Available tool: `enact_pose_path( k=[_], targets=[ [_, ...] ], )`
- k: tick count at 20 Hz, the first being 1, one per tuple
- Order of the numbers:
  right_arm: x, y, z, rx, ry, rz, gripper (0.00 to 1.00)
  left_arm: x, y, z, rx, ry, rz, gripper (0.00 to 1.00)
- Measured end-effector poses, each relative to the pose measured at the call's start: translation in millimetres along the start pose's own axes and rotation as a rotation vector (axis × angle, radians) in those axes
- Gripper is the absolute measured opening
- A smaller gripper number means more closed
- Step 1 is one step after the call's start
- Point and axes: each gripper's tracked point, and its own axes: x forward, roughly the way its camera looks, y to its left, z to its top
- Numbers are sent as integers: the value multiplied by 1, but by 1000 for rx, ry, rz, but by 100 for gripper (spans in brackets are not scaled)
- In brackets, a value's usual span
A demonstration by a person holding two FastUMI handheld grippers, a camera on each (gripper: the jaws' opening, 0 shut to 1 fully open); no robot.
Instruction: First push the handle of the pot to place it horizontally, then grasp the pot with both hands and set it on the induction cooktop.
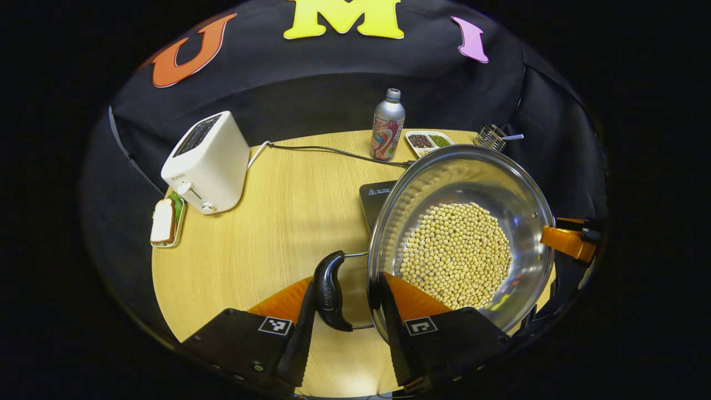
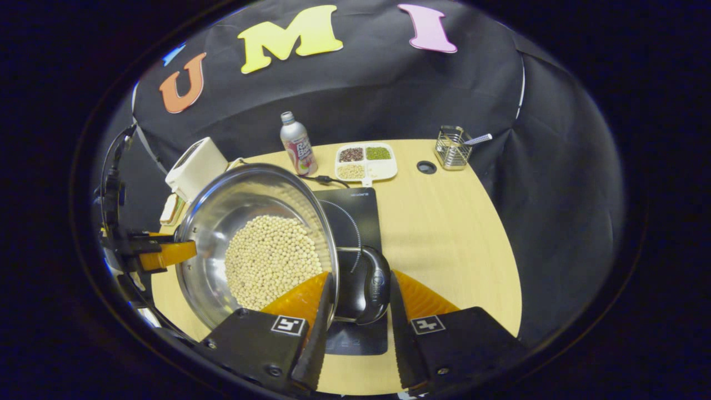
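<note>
Steel pot (image 1: 489, 183) w/ a layer of pale beans (image 1: 455, 255) is held between both tools, tipped a bit, over the black induction cooktop (image 2: 358, 214) at the middle of the round wooden counter (image 1: 289, 211); can't tell if its base touches the cooktop. Left tool (image 1: 347, 319) has its fingers around the pot's left side: one finger (image 1: 303, 328) sits outside the black loop handle (image 1: 329, 289), the other inside the rim against the wall, so handle and rim are pinched between them. Right tool (image 2: 358, 322) does the same on the opposite side, w/ the other black handle (image 2: 373, 289) and the rim clamped between its two fingers. In the left gripper view the right tool shows past the pot's far rim; in the right gripper view the left tool shows at the pot's far edge. Far left on the counter: white toaster (image 1: 206, 161), and near it a small tray w/ a sandwich (image 1: 164, 221). Along the far edge: metal bottle (image 2: 298, 144), a divided dish of grains (image 2: 365, 161), and far right a wire holder (image 2: 451, 147). A black cord (image 1: 333, 151) runs across the counter, passing the bottle.
</note>
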Motion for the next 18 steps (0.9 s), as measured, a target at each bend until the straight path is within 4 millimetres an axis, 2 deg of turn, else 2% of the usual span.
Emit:
enact_pose_path(
  k=[5,8,11,12,18],
  targets=[
    [19,-19,20,-42,28,19,55,14,-11,6,-43,26,18,59],
    [31,-26,27,-59,52,35,53,23,-15,8,-61,42,29,59],
    [43,-29,29,-69,86,47,55,31,-14,7,-73,65,38,59],
    [47,-30,28,-71,95,51,53,33,-13,6,-77,72,41,59],
    [62,-33,26,-78,131,61,53,41,-13,5,-86,97,39,59]
  ],
)
